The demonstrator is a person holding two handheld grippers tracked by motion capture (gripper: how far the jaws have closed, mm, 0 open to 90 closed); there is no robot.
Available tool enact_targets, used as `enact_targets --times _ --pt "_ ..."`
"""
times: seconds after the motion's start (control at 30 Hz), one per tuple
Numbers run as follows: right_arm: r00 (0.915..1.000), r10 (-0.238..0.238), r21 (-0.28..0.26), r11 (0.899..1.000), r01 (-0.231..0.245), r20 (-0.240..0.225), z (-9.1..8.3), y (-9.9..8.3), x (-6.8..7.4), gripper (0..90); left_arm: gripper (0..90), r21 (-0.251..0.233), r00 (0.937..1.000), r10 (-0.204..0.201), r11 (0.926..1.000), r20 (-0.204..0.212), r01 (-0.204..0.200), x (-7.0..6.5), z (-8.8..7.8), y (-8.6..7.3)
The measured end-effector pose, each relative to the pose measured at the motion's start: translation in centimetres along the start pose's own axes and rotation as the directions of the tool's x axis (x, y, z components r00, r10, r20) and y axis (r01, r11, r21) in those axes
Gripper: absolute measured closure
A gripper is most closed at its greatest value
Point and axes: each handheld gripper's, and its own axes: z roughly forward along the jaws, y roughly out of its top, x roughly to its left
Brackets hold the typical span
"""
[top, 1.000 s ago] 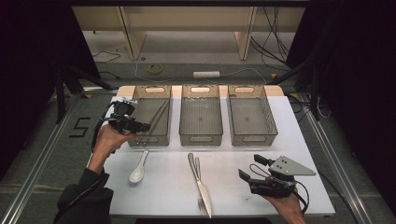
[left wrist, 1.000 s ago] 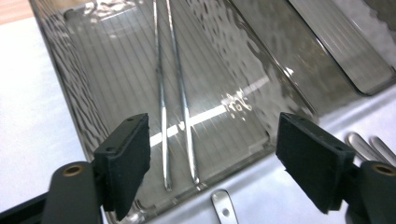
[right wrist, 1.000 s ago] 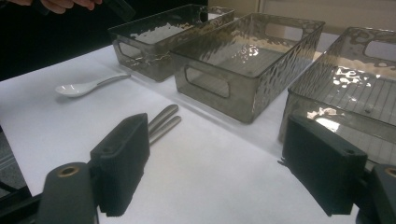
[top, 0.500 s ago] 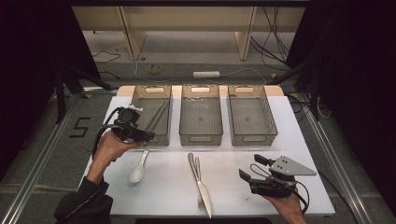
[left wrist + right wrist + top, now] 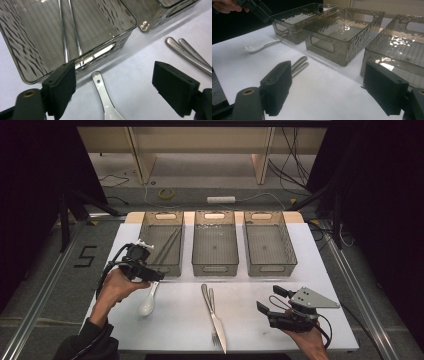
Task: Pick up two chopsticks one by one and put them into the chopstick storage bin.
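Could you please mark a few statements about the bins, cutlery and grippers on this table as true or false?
1. The chopsticks lie in the left bin. True.
2. The left gripper is shut on the white spoon. False: it is open above the spoon's handle.
3. The middle bin holds a fork. False: it is empty.
4. The knife lies on the table in front of the middle bin. True.
5. The right gripper is open and holds nothing. True.

Handheld grippers and their fittings.
We note black left gripper [image 5: 141, 268], black right gripper [image 5: 280, 309] bearing a grey three-cornered plate [image 5: 314, 298], trailing black cables, a dark sleeve [image 5: 87, 342].
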Motion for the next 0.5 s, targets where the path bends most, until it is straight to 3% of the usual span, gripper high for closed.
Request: enact_targets --times 0.5 --pt "1.0 0.003 0.0 1.0 -0.003 0.0 -0.1 -0.1 -0.1 24.0 19.0 0.059 0.9999 0.001 0.9983 -0.01 0.0 -0.5 0.4 -1.4"
